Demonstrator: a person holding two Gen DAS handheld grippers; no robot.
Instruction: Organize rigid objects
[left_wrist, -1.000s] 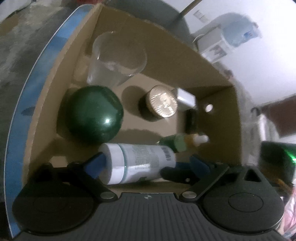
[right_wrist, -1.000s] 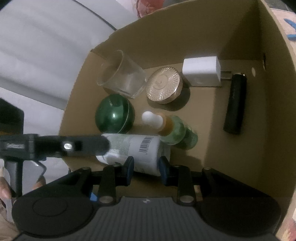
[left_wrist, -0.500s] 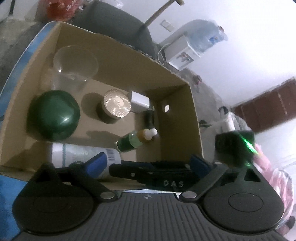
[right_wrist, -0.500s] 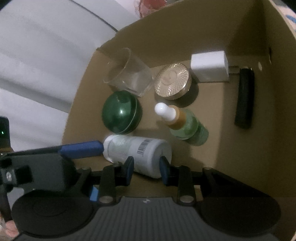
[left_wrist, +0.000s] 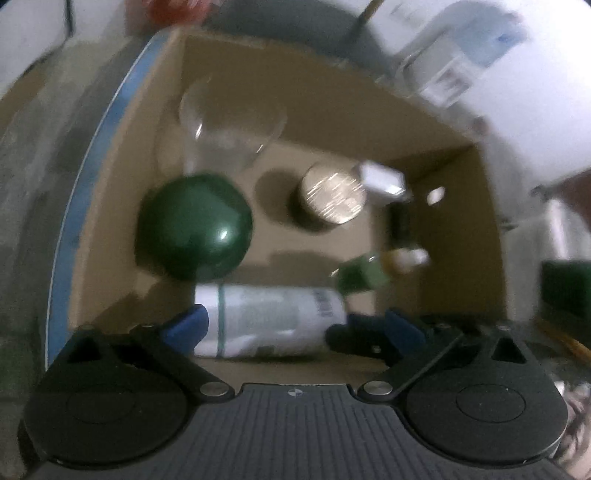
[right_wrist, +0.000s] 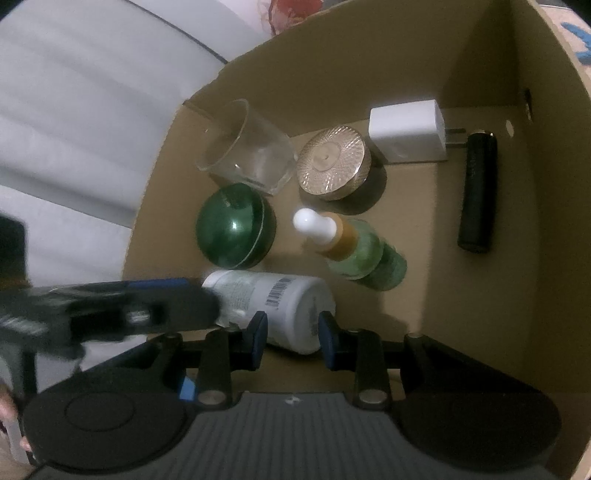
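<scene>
Looking down into the cardboard box (right_wrist: 480, 258) from my right hand-held gripper (right_wrist: 291, 332), I see its blue pads set narrowly on either side of the white bottle's (right_wrist: 280, 302) end; I cannot tell whether they press it. My left hand-held gripper (left_wrist: 295, 328) is spreading its jaws wide, with that same bottle lying on its side between them, pads apart from it; this view is blurred. Just beyond the bottle sit the green round jar (right_wrist: 236, 230) and the green dropper bottle (right_wrist: 354, 251), which lies tilted with its white cap toward the jar. Farther back stand the clear glass (right_wrist: 243, 147), the gold-lidded jar (right_wrist: 334, 162) and the white charger (right_wrist: 406, 131), with the black tube (right_wrist: 476, 192) along the right wall.
</scene>
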